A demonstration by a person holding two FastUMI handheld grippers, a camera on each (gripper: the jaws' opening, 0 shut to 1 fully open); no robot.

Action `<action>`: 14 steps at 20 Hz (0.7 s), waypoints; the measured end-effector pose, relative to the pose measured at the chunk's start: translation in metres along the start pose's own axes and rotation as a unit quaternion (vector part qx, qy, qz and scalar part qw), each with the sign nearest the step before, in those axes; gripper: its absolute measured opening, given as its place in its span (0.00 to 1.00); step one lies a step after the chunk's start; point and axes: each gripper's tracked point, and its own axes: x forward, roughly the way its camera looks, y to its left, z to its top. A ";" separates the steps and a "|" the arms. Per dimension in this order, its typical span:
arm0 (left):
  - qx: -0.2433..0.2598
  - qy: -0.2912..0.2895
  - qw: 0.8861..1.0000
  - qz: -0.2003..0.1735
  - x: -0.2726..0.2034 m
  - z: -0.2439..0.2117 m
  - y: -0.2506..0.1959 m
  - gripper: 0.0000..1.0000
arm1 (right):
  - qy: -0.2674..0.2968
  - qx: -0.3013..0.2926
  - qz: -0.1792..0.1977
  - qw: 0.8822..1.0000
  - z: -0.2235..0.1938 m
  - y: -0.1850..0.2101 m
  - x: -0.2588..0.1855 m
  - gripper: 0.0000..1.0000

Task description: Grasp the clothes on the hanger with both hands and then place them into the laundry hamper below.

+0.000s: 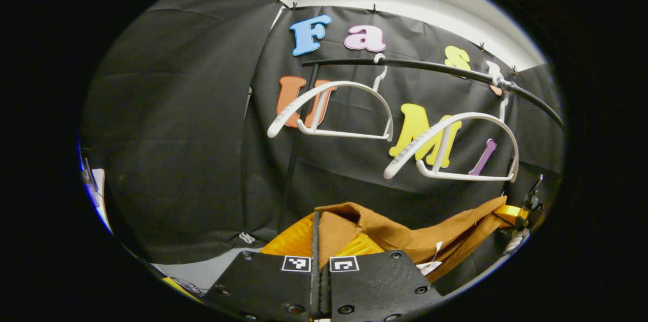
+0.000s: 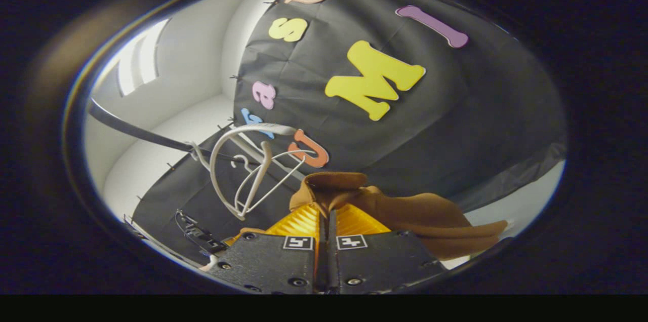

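**Both grippers clamped on the brown garment, hangers bare above**

Start at the left gripper (image 1: pixel 320 233): its two fingers are pressed tight together, and a fold of the brown garment (image 1: pixel 405 233) is pinched right between them. The cloth bunches up just past the fingertips, rising in a soft hump, then runs off to the right in a long sagging band. At the far end of that band, in the left gripper view, sits the other gripper, small and low at the right edge, with the cloth leading straight into it.

Over to the right gripper (image 2: pixel 326 220): same story, fingers closed hard on the garment (image 2: pixel 405 210), no gap to see between them. The cloth puffs up into a rolled collar-like lump directly above the tips and then sweeps away to the right in a broad drooping flap that ends in a point.

The garment itself is a plain tan-brown fabric, matte, creased where it is gripped. A small white tag (image 1: pixel 430 264) hangs from its lower edge in the left gripper view.

Moving outward now. Above and behind the cloth, two white plastic hangers hang on a dark rail (image 1: pixel 435 70): the left hanger (image 1: pixel 331 109) and the right hanger (image 1: pixel 453 147), both bare, both well clear of the garment. In the right gripper view the hangers (image 2: pixel 243 170) overlap each other just left of the cloth, on the same rail (image 2: pixel 136 132). Behind everything stands the black cloth wall (image 1: pixel 177 134), with white ceiling above it.
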 end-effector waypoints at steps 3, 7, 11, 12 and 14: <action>0.011 -0.005 1.000 -0.015 -0.015 0.009 -0.015 0.00 | 0.004 -0.007 0.023 1.000 -0.013 0.033 -0.002 0.03; 0.038 -0.018 0.997 -0.060 -0.035 0.025 -0.052 0.05 | 0.018 -0.027 0.041 0.999 -0.040 0.075 -0.005 0.03; 0.053 -0.017 0.991 -0.123 -0.058 0.027 -0.098 0.05 | 0.032 -0.051 0.068 0.996 -0.070 0.126 -0.016 0.04; 0.057 -0.015 0.989 -0.137 -0.062 0.026 -0.110 0.00 | 0.035 -0.062 0.073 0.995 -0.076 0.137 -0.017 0.04; 0.061 -0.009 0.984 -0.164 -0.068 0.020 -0.129 0.00 | 0.042 -0.078 0.084 0.992 -0.090 0.160 -0.015 0.03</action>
